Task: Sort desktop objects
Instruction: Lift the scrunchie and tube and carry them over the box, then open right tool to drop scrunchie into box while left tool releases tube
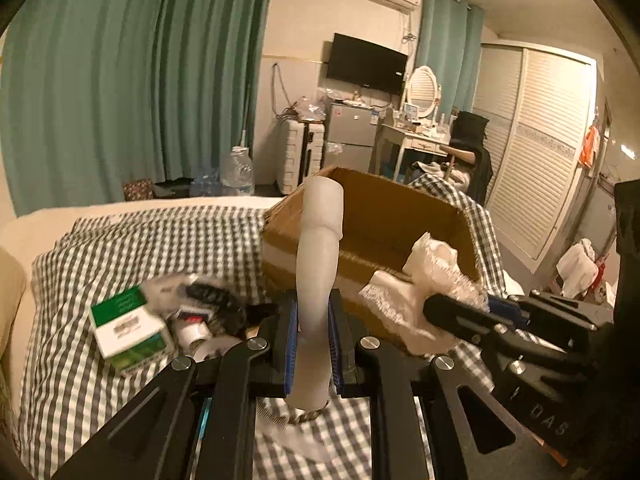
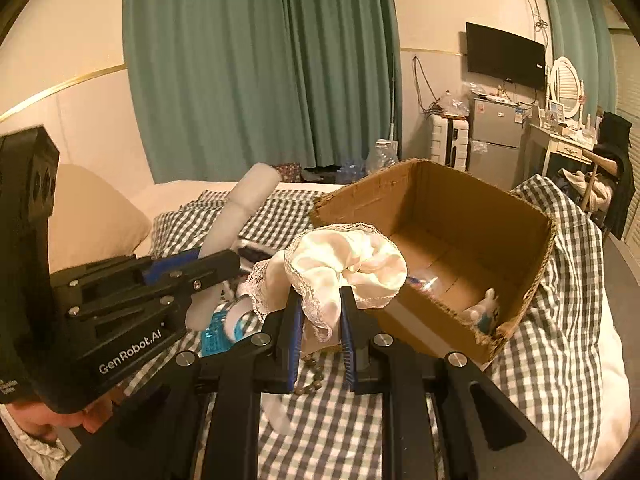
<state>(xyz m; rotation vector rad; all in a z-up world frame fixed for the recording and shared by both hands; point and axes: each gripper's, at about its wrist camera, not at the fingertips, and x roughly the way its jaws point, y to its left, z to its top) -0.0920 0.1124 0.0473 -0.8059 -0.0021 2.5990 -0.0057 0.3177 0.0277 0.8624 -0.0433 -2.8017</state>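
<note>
My left gripper is shut on a long pale silicone toy, which stands upright between the blue pads. In the right wrist view the same toy juts up from the left gripper at the left. My right gripper is shut on a cream lace-trimmed cloth, bunched above the jaws. Both are held above the bed, just in front of an open cardboard box. From the left wrist camera, the right gripper and its cloth sit at the box's near wall.
A green-and-white carton and several small items lie on the checked bedsheet at the left. A bead string and a blue packet lie under the grippers. A small white-and-blue bottle rests in the box. A pillow lies far left.
</note>
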